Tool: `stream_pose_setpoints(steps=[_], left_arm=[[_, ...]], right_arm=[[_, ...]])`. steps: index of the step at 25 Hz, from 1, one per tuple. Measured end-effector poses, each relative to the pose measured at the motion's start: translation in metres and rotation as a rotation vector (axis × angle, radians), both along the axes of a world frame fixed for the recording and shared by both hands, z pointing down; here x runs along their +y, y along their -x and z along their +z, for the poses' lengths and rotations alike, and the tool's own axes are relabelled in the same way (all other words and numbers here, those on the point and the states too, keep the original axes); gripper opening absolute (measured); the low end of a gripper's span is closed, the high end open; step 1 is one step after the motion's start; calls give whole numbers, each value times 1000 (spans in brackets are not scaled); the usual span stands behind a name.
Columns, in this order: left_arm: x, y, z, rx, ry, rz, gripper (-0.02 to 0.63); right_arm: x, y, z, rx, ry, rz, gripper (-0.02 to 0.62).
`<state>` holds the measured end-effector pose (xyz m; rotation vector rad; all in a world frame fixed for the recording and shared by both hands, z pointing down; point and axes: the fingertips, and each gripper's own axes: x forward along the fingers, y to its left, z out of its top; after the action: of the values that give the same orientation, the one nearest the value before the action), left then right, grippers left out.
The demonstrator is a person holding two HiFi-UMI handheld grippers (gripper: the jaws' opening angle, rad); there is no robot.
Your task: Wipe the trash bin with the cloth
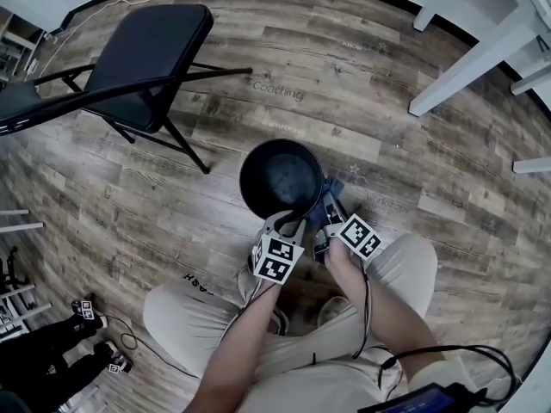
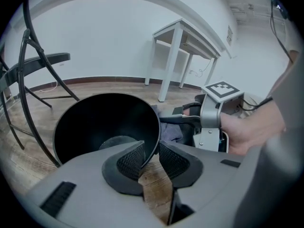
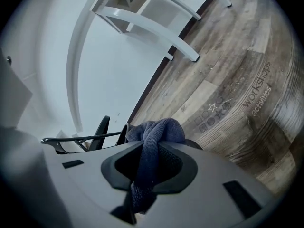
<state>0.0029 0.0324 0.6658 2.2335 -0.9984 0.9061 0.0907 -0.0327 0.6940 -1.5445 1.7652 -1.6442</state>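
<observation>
The black round trash bin (image 1: 280, 177) stands on the wooden floor just in front of my knees. My left gripper (image 1: 288, 224) is at its near rim. In the left gripper view the thin rim (image 2: 153, 139) runs between the two pads of the left gripper (image 2: 151, 152), one pad inside the bin and one outside, both close against it. My right gripper (image 1: 327, 212) is at the bin's right side, shut on a bunched blue cloth (image 1: 334, 188). In the right gripper view the cloth (image 3: 156, 129) bulges out of the right gripper (image 3: 151, 152) and hangs down between the jaws.
A black folding chair (image 1: 146, 54) stands at the back left, close to the bin. White table legs (image 1: 482, 54) are at the back right. Black gear and cables (image 1: 86, 312) lie on the floor at the lower left. My legs flank both grippers.
</observation>
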Motion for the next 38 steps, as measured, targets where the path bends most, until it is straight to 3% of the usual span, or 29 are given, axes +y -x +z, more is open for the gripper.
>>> stream_pose_setpoints(steps=[17,22,29,34,38], left_arm=[[-1,0,-3,15,-38,0,89],[0,-3,-7,56,-47,-6,87],[-4,-3,-6,66,-23,-49,86],[-4,-5,-5,100,43,-142,94],[-2,-4,-5,107,58,-171,94]], right_arm=[[31,7,169,58,344,88,71],[34,4,196,22,387,126,71],[35,-2,185,-20,464,93,70],[34,-11,140,60,491,11,70],[32,-12,86,47,450,-40,71]])
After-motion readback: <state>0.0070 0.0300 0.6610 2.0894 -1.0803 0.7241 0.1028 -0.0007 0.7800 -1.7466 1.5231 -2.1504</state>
